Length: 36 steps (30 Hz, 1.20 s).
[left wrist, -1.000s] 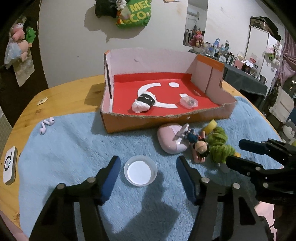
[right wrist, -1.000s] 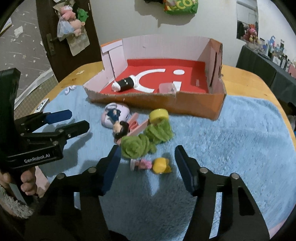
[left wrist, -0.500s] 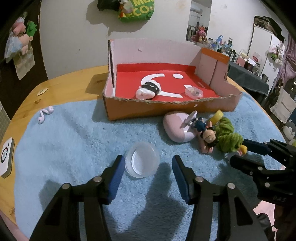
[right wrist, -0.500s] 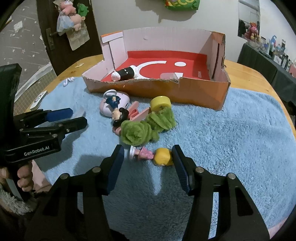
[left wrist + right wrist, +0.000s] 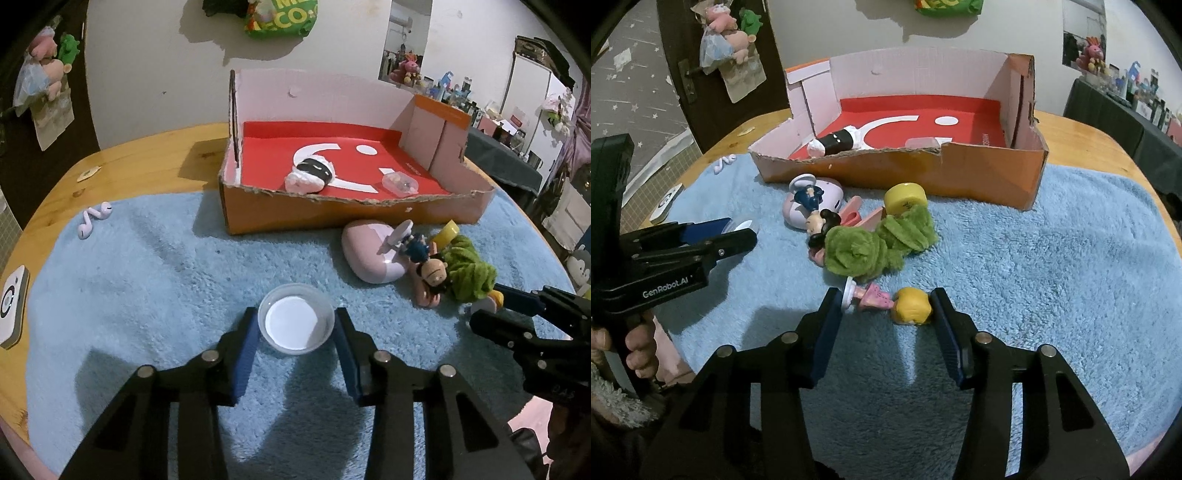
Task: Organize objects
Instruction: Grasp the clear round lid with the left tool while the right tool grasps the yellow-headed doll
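A small clear round cup (image 5: 295, 323) with a white bottom stands on the blue fleece mat (image 5: 147, 277). My left gripper (image 5: 295, 332) straddles it, its jaws closing, and both blue pads touch the cup's sides. A little figurine (image 5: 886, 301) with a yellow head and pink dress lies on its side between the pads of my right gripper (image 5: 886, 314). Those jaws are closing too. The figurine's white base meets the left pad and a sliver of mat shows beside its head. An open orange cardboard box (image 5: 332, 214) with a red floor stands behind.
The box holds a white-and-black bundle (image 5: 312, 175) and a clear capsule (image 5: 400, 183). In front of it lie a pink case (image 5: 365, 251), two figurines, a green fuzzy toy (image 5: 857, 251) and a yellow cylinder (image 5: 905, 197). Earbuds (image 5: 94, 218) and a white device (image 5: 13, 306) lie left.
Both pairs of jaws have narrowed. The left pads have come in around the cup and the right pads around the figurine. Neither object has moved on the mat.
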Tool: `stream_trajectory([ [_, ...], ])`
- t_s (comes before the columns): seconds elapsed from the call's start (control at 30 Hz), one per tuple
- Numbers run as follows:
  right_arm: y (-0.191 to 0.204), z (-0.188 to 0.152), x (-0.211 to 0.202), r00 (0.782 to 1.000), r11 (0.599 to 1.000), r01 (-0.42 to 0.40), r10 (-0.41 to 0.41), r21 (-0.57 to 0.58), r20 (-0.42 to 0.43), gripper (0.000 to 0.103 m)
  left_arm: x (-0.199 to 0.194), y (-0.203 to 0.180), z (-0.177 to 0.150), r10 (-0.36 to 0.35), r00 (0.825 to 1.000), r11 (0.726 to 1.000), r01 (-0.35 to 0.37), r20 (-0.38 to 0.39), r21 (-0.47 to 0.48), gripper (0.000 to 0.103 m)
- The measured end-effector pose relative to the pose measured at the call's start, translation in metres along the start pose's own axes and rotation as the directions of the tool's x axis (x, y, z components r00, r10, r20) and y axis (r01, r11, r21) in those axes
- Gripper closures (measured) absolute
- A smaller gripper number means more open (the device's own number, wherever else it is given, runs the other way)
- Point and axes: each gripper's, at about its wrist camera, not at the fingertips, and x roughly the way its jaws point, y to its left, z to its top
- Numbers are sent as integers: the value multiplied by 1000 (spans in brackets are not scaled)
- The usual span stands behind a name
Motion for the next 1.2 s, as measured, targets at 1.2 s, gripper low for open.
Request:
stream_trajectory([
  [1.2, 9, 22, -24, 996, 999, -44, 45, -28, 72, 56, -20, -11, 18, -13, 998, 1000, 11, 67, 26, 61],
])
